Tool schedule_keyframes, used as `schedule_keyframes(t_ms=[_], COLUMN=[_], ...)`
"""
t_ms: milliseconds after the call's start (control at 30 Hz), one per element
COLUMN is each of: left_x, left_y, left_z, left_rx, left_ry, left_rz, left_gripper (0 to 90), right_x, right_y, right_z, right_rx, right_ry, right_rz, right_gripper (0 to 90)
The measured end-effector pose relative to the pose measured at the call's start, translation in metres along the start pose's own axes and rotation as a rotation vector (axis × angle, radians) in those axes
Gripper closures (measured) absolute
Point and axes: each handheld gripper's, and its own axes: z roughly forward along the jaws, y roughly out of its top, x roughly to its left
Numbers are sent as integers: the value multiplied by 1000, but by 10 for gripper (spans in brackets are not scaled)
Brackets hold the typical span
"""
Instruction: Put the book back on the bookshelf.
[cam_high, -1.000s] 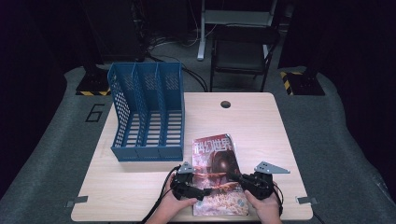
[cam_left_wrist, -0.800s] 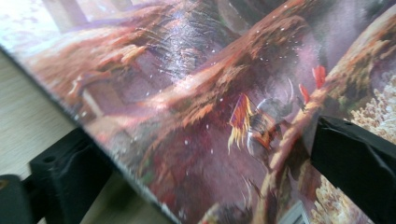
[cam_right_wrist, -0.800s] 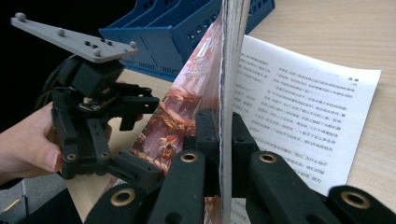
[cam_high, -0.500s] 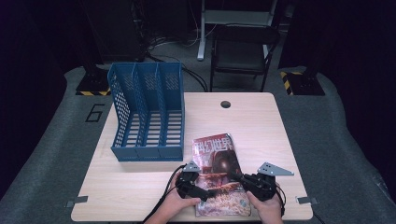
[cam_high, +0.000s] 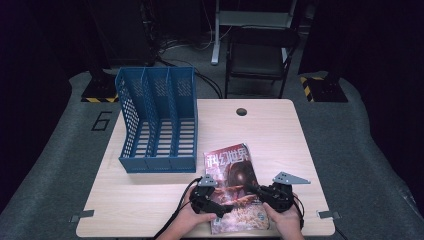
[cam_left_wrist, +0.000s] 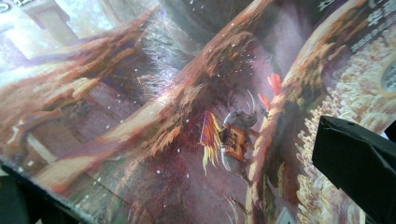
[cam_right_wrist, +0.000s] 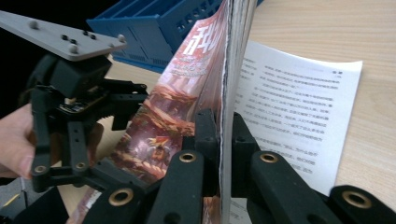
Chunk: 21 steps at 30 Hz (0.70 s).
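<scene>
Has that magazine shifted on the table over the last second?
No. The magazine lies where it did, its top corner as near the blue file rack as before, with both grippers at its lower edges.

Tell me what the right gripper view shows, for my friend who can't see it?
The right tongs are shut on the edge of a magazine, lifting its colourful cover and some pages above a printed page that lies flat on the wooden table. The left tongs, held in a hand, are beside the cover, with a blue file rack behind.
</scene>
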Motion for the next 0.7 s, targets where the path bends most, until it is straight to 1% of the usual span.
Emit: schedule_keyframes(t_ms=[33, 67, 100, 133, 200, 233, 267, 300, 333, 367, 433, 467, 500, 567, 600, 633, 700], left_x=[0, 0, 1, 0, 1, 1, 1, 1, 2, 2, 3, 3, 3, 5, 5, 6, 7], left_y=[0, 0, 0, 1, 1, 1, 1, 1, 1, 1, 1, 1, 1, 1, 1, 0, 0], left_z=[0, 0, 0, 0, -1, -1, -1, -2, -2, -2, -4, -3, -4, -5, -5, -6, -6], left_rx=[0, -2, -5, -10, -3, -9, -14, -15, -18, -23, -22, -31, -42, -45, -45, -55, -71], left_ry=[2, 6, 13, 16, 12, 23, 34, 38, 48, 60, 51, 61, 85, 91, 91, 104, 108], left_rz=[-1, -3, -1, -10, -13, -13, -14, -16, -18, -22, -47, -56, -65, -88, -88, -98, -151], left_gripper=[7, 20, 28, 33, 41, 71, 71, 90, 112, 160, 165, 173, 216, 286, 326, 326, 405], right_x=[0, -2, -4, -5, -6, -9, -9, -10, -10, -11, -12, -13, -14, -16, -16, -16, -19], right_y=[0, -1, -1, -1, -2, -4, -4, -4, -5, -5, -6, -6, -7, -9, -9, -9, -10], right_z=[0, 2, 3, 5, 7, 10, 10, 10, 11, 12, 13, 14, 16, 17, 17, 18, 20], right_rx=[0, 13, 21, 27, 34, 48, 48, 52, 57, 69, 72, 80, 96, 112, 112, 127, 139], right_ry=[0, -7, -15, -19, -25, -34, -34, -38, -35, -37, -38, -44, -43, -43, -43, -46, -53], right_rz=[0, 9, 5, 13, 15, 15, 15, 16, 27, 36, 34, 35, 46, 43, 43, 54, 58], right_gripper=[861, 857, 856, 855, 855, 854, 854, 852, 851, 844, 839, 834, 823, 813, 813, 808, 795])
